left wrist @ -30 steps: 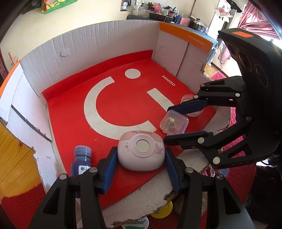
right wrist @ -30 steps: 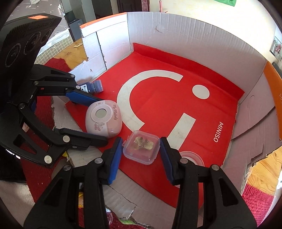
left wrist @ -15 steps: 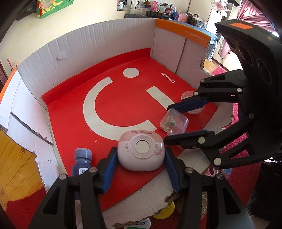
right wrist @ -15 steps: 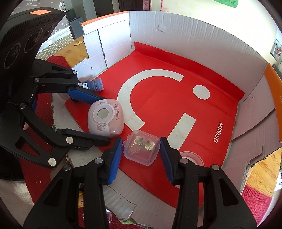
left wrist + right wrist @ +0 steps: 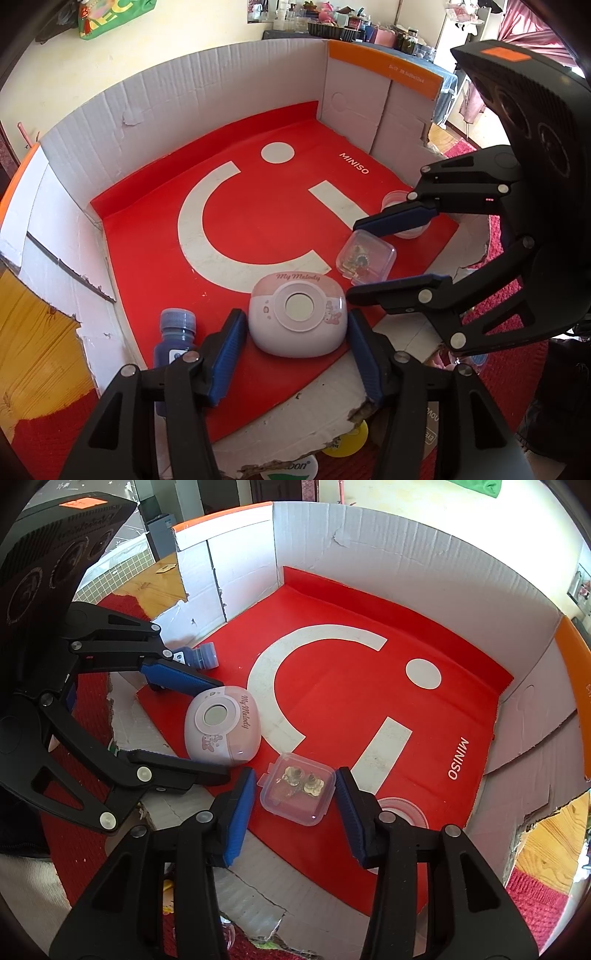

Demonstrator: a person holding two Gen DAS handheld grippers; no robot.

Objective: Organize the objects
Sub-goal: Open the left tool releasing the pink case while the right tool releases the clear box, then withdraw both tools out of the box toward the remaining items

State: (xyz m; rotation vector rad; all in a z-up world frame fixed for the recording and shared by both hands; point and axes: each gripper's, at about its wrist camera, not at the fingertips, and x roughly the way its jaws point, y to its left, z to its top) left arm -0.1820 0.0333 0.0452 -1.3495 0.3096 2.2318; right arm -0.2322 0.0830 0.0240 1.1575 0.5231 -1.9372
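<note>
A pink, rounded "My Melody" case [image 5: 299, 321] lies on the red mat [image 5: 258, 229] near the front edge of the cardboard box. My left gripper [image 5: 295, 314] straddles it, jaws opening, with a thin gap at each blue pad. A small clear plastic box [image 5: 297, 794] holding trinkets sits low on the mat to the right. My right gripper [image 5: 295, 775] is shut on it, pads against its two sides. From the left wrist view the right gripper [image 5: 354, 258] reaches in from the right around the clear box [image 5: 365, 258].
A dark blue bottle [image 5: 175, 332] lies left of the pink case, by the torn side wall [image 5: 44, 236]. A round clear lid [image 5: 402, 810] rests on the mat beside my right fingers. Tall cardboard walls [image 5: 184, 92] close the back and sides.
My left pads, earlier tight on the pink case, have spread slightly off it. The clear box sits a little further from the right wrist camera than half a second ago.
</note>
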